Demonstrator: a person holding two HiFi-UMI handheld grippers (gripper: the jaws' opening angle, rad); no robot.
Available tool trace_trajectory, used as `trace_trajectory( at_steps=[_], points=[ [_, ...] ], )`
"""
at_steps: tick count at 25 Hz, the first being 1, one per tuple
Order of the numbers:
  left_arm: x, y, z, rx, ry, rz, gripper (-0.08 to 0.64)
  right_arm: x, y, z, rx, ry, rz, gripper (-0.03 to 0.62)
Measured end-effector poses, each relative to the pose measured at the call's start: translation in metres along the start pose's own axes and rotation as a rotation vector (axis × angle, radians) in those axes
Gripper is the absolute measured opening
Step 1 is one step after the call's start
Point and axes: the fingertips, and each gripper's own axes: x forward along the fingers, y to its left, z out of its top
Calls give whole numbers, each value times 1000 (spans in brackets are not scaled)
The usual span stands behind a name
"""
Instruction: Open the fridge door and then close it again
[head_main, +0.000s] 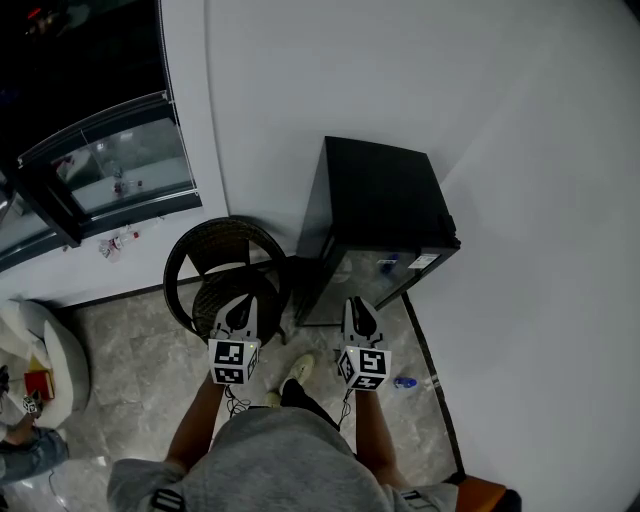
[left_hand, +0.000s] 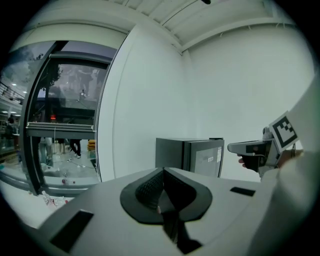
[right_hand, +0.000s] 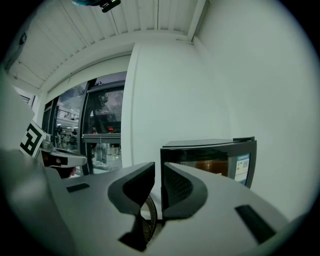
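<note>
Black fridge (head_main: 378, 200) at our 12 o'clock, door (head_main: 385, 272) closed. We hold left gripper (head_main: 240, 312) clenched, empty, at fridge's 7 o'clock; right gripper (head_main: 357, 308) slightly parted, empty, near door.

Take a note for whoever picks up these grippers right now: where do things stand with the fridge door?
Left gripper: shut, empty.
Right gripper: jaws a slit apart, nothing between them.
Both are held out towards the fridge, short of it and touching nothing.
The fridge stands in the corner beside the wicker chair. Its glass door is shut.
Done: these views do not show whether the door has already been opened once.
Left: if not, pull the door open, then shut it again.
</note>
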Motion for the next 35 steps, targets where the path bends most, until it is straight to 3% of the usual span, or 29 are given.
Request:
trace_trajectory(
  at_steps=[14, 35],
  points=[
    [-18, -9, -4, -11, 8, -38, 5, -56, 13, -4, -30, -3, -56, 38],
    [-36, -19, -5, -5, 10, -64, 5, -82, 26, -19, -22, 22, -39, 29]
  ],
)
